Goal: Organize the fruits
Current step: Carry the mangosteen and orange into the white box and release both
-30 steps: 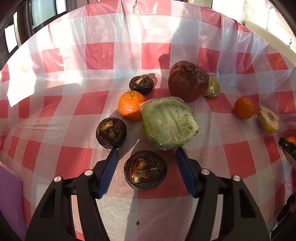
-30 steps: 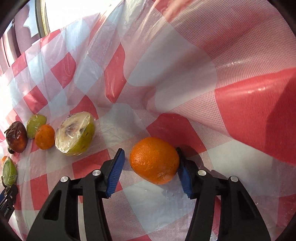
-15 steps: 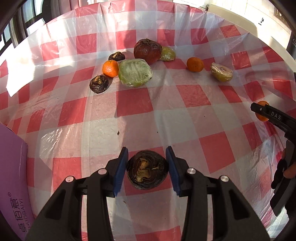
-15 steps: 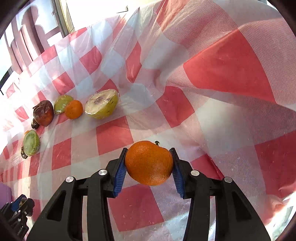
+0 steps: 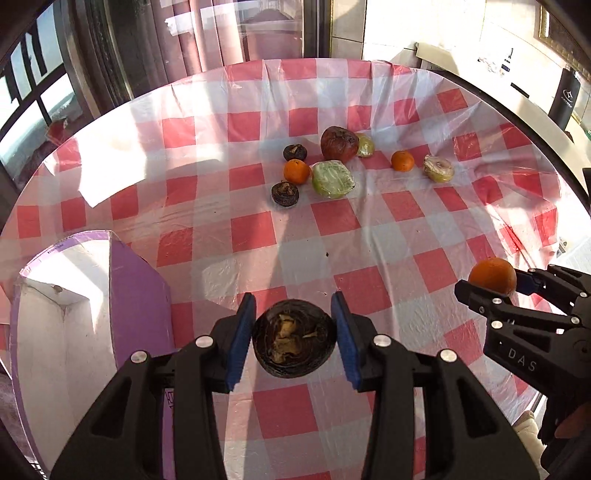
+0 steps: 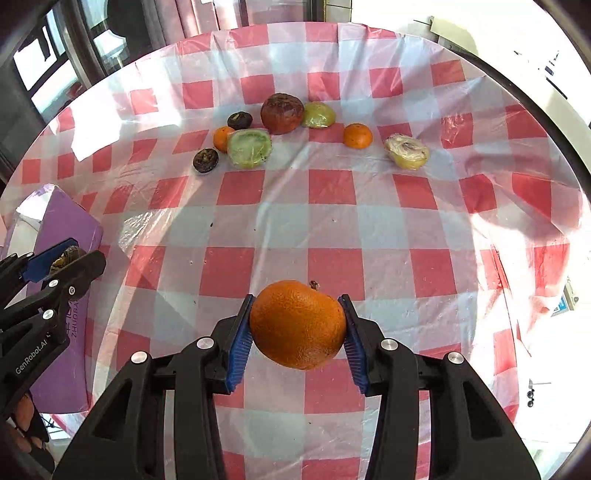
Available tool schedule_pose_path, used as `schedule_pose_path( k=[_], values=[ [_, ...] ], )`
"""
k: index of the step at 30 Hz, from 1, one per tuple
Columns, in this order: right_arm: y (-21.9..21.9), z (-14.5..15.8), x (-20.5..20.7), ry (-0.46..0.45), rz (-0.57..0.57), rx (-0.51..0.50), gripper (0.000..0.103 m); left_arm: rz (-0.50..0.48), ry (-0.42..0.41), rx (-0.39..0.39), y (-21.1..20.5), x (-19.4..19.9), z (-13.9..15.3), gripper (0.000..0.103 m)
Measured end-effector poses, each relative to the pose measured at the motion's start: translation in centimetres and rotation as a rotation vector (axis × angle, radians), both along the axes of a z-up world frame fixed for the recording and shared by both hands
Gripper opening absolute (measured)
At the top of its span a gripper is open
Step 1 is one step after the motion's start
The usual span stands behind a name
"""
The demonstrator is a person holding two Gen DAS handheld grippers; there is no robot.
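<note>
Right gripper [image 5: 491, 286] reads "DAS"; left gripper [image 6: 61, 264] "GenRobot.AI".

Pink curtains [image 5: 221, 33], sunlit windows [image 5: 33, 92], checkered tablecloth [image 5: 258, 229].

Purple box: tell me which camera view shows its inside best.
The left wrist view. There the purple box stands open at lower left, its white interior and a lit corner visible. The right wrist view shows only its purple outside and printed side, partly behind the left gripper.

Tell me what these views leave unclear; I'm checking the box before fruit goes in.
- purple box: left wrist view, floor cut off by the frame edge and left gripper.
- dark fruit: right wrist view, mostly behind the gripper's fingers.
- Person's hand: right wrist view, only a sliver at the edge.
</note>
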State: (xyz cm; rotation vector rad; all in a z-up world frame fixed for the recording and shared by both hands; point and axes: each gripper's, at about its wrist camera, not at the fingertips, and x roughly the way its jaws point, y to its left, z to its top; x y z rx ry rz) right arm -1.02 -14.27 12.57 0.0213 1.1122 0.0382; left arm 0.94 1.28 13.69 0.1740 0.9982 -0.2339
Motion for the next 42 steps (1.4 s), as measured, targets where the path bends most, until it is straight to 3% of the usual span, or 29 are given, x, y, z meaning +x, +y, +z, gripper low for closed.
schedule_pose_path(
  k=[5, 11, 24, 37, 42],
  values=[
    [6.8, 4.1, -0.3, -0.095, 0.119, -0.038, 0.045, 0.048, -0.040, -0.007, 5.2, -1.9, 2.6, 0.042],
    [13.7, 5.8, -1.6, -0.138, 0.220, -0.053, 0.045, 0.113, -0.089, 0.000, 11.2, -3.6, 4.4, 0.042],
    [23.4, 6.4, -3.2, -0.179, 0.361, -0.088, 0.045, 0.239, -0.081, -0.008, 21.9, -6.1, 4.1, 0.042],
    [28.5, 5.1, -3.6, -0.165, 0.427, -0.127, 0.045, 0.279, -0.053, -0.022, 27.1, -7.2, 2.7, 0.042],
    [29.9, 3.9, -3.4, -0.140, 0.448, -0.121, 0.045, 0.282, -0.007, -0.019, 28.5, -6.9, 1.0, 0.042]
  ],
)
